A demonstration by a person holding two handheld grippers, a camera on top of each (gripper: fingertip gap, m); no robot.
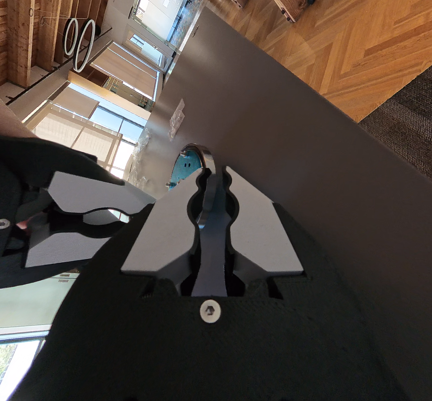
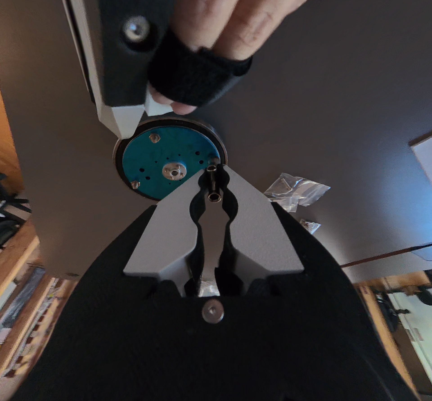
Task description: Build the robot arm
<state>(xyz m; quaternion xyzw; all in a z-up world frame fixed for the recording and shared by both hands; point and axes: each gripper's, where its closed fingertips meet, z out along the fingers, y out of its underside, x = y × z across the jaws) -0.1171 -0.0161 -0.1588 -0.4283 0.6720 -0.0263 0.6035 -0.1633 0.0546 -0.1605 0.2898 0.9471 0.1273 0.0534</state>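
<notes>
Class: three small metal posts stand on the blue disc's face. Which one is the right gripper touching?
The post at the disc's right edge, where the right gripper's held black tube meets it; the other two stand apart.

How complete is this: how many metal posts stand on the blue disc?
3 posts: one at the blue disc's upper left, one lower left, one at its right edge by the right gripper. The gripper covers part; more may be hidden.

An open office or studio loft. Herringbone wood floor (image 1: 350, 46) lies at two o'clock, tall windows (image 1: 112, 133) at nine. Ring lamps (image 1: 79, 39) hang from timber beams at eleven.
</notes>
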